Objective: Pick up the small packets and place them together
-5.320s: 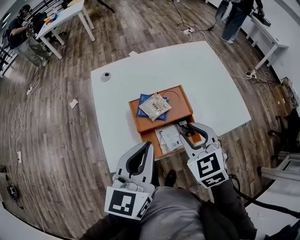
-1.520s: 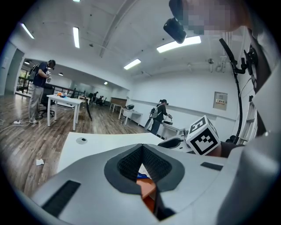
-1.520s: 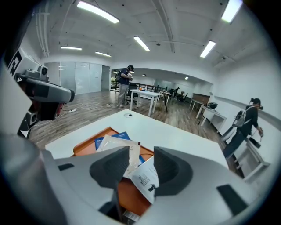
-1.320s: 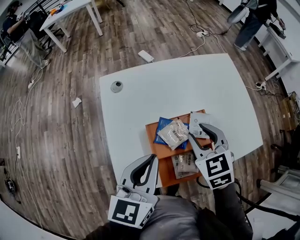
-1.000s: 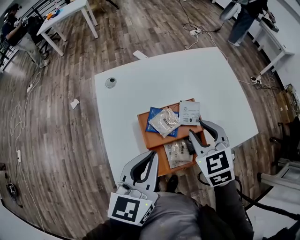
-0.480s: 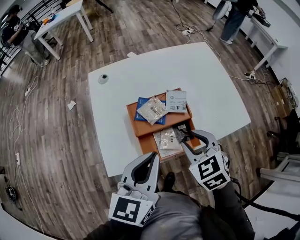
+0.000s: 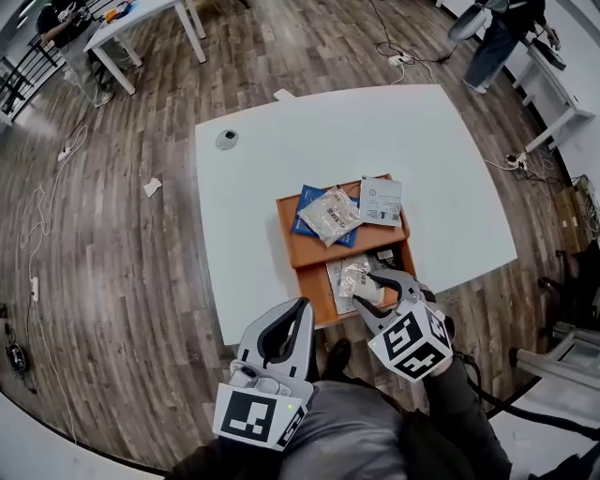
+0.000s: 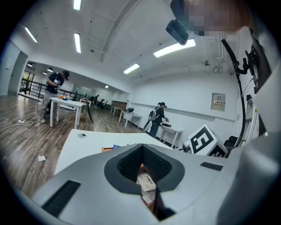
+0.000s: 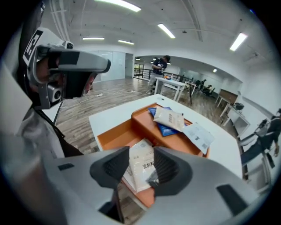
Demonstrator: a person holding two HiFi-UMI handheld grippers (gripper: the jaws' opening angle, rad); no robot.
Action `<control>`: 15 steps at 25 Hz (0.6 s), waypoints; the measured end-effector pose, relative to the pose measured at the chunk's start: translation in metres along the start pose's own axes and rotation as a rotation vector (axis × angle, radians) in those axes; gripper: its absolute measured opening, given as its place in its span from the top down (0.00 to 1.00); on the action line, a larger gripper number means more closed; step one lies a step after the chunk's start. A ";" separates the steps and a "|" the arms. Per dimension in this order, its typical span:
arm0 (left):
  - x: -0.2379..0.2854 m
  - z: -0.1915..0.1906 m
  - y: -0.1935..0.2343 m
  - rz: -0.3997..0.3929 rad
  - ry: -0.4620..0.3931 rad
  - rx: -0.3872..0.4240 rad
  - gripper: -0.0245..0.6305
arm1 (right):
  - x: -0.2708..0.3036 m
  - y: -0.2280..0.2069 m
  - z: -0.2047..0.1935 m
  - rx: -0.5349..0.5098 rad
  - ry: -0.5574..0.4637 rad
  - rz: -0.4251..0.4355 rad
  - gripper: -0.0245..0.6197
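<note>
An orange two-level tray (image 7: 298, 246) sits at the table's near edge. On its raised back part lie a blue packet (image 7: 307, 208), a clear packet (image 7: 331, 215) across it, and a flat white packet (image 7: 380, 201). Pale packets (image 7: 347, 277) lie in the lower front compartment. My right gripper (image 7: 367, 287) points steeply down over them, open, its jaws either side of the top pale packet (image 9: 142, 163) without pressing it. My left gripper (image 7: 299, 307) hangs near my body, off the table's front edge, shut and empty. In the right gripper view the clear packet (image 9: 169, 117) and flat white packet (image 9: 198, 136) lie beyond.
The white table (image 7: 281, 159) carries a small round grey object (image 7: 226, 139) at its far left corner. Cables and a paper scrap (image 7: 151, 187) lie on the wood floor. People stand at other white tables (image 7: 141, 14) in the distance.
My right gripper let go of the flat white packet on the raised part, then drew back and sank over the packets in the lower compartment. The left gripper barely shifted.
</note>
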State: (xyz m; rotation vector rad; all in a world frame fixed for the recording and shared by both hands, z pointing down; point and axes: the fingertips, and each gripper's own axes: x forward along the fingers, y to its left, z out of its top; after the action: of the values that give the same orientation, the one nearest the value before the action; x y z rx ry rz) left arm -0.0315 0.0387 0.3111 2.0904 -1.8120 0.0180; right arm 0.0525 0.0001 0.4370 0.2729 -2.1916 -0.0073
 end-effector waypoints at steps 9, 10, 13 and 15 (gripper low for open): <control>0.015 -0.005 0.059 0.061 0.033 -0.050 0.96 | 0.059 0.012 -0.020 -0.007 0.220 0.146 0.57; 0.017 -0.006 0.064 0.066 0.040 -0.057 0.96 | 0.064 0.014 -0.022 -0.011 0.238 0.157 0.53; 0.025 -0.011 0.076 0.074 0.056 -0.071 0.96 | 0.076 0.013 -0.029 -0.018 0.284 0.173 0.52; 0.030 -0.013 0.081 0.074 0.063 -0.078 0.96 | 0.079 0.011 -0.031 -0.018 0.300 0.182 0.51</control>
State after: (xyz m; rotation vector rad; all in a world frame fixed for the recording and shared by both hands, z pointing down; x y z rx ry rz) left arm -0.1008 0.0059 0.3527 1.9468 -1.8223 0.0313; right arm 0.0301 -0.0023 0.5193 0.0581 -1.9087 0.1089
